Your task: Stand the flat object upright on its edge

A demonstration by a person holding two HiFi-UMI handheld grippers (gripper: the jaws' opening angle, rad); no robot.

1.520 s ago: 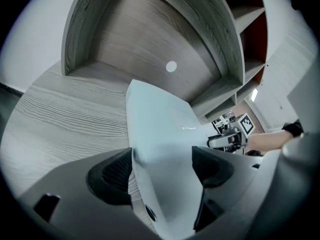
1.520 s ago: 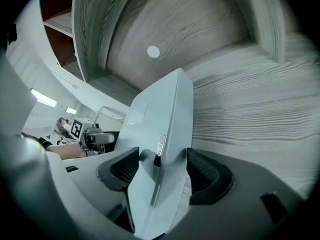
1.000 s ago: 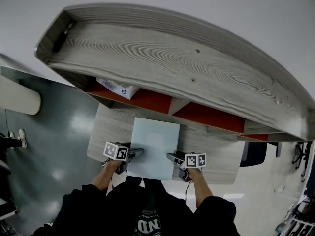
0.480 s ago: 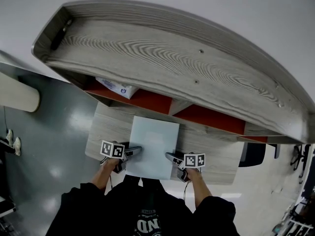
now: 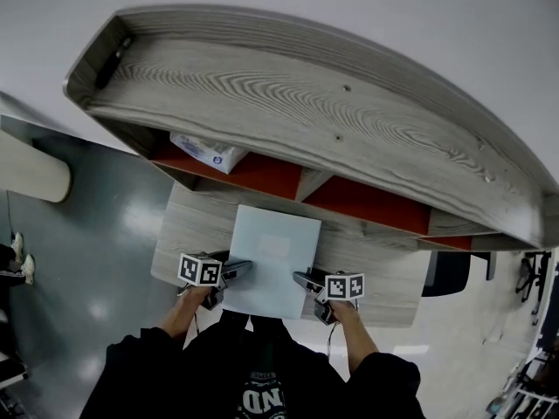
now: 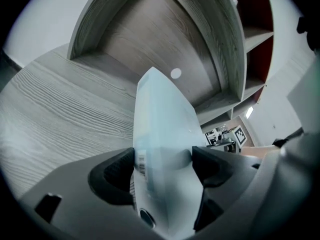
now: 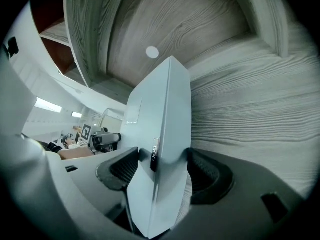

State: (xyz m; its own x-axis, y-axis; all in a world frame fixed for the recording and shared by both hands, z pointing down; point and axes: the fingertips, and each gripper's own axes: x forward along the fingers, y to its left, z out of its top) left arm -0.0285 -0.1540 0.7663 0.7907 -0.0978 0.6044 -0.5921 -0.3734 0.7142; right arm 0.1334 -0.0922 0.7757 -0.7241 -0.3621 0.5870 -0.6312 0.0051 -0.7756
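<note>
My left tool [image 5: 238, 271] and right tool [image 5: 303, 279] each clamp a side edge of the pale flat box [image 5: 272, 253], which is broad face up over the desk [image 5: 186, 227]. The gripping looks done; tipping it onto its edge remains.

Head view: both bare forearms come up from the dark sleeves at 6 o'clock. Left hand [image 5: 200, 295] sits at about 7 o'clock, right hand [image 5: 337, 309] at about 5 o'clock. Left gripper [image 5: 238, 270] points toward 3 o'clock, marker cube on top. Right gripper [image 5: 304, 279] points toward 10 o'clock, also with its cube up. The grippers face each other at near-level height, well apart.

Left gripper view: jaws clamped on the flat object [image 6: 162, 129], one pad on each face. Right gripper view: same, jaws pressed on both faces of it.
</note>
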